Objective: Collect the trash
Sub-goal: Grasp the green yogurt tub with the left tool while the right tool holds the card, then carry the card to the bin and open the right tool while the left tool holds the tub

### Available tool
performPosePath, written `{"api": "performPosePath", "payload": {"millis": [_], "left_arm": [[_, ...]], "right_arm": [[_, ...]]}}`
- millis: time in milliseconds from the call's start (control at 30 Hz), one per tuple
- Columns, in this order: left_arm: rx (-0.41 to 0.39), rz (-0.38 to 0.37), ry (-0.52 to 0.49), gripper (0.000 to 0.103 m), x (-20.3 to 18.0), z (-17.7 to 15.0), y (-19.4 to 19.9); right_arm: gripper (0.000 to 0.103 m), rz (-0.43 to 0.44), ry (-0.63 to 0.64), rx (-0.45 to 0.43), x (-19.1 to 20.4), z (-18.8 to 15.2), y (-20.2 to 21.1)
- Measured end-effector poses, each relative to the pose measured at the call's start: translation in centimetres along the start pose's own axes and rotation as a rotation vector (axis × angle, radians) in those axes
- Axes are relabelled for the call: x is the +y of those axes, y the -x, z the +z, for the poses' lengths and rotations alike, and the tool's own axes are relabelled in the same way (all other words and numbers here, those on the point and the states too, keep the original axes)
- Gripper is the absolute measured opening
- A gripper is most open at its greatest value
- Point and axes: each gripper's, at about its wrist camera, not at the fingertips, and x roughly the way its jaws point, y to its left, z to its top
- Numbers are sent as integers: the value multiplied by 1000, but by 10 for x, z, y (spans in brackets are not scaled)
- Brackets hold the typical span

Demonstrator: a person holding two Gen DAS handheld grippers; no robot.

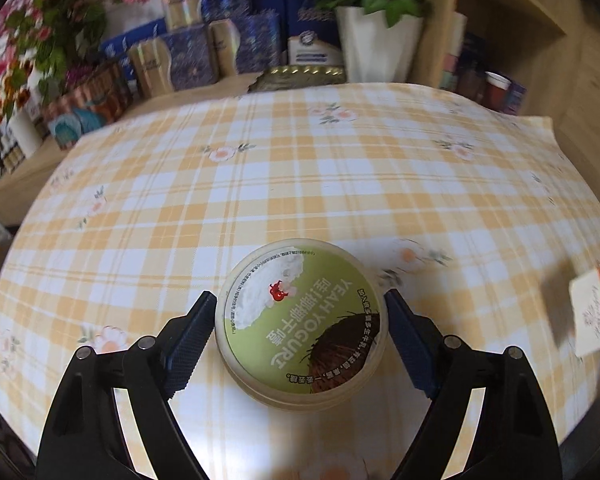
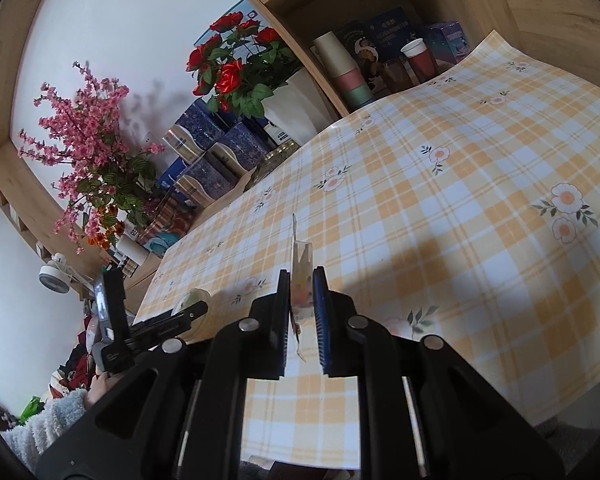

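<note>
The left gripper (image 1: 302, 312) is straddling the yogurt tub (image 1: 302, 322) at the near middle of the checked tablecloth (image 1: 300, 168), jaws wide and just beside its rim (contact is hard to call, so nothing lifted yet). Its lid is reading "YEAH YOGURT". The right gripper (image 2: 303, 292) is clamping a flat wrapper (image 2: 300, 276), already collected; the tub is remaining.

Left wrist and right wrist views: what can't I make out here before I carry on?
- Yogurt tub, left wrist view: whether the left tool pads touch its sides; lid rim hides it.
- Wrapper in the right tool, right wrist view: seen edge-on, print unreadable.
- Packet, left wrist view: blurred, cut off by the edge.
</note>
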Motion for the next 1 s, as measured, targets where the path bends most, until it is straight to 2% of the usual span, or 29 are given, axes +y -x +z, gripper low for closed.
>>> {"api": "performPosePath", "payload": {"millis": [233, 500, 767, 1000], "left_arm": [[-65, -38, -57, 82, -24, -11, 65], [-132, -86, -97, 82, -51, -50, 132], [-166, -129, -59, 82, -64, -103, 179], [-162, -145, -49, 83, -70, -138, 198]], "right_arm": [[15, 34, 16, 4, 15, -10, 28], [15, 71, 32, 39, 28, -30, 57], [15, 83, 99, 140, 35, -71, 76], [15, 61, 117, 252, 29, -112, 72]]}}
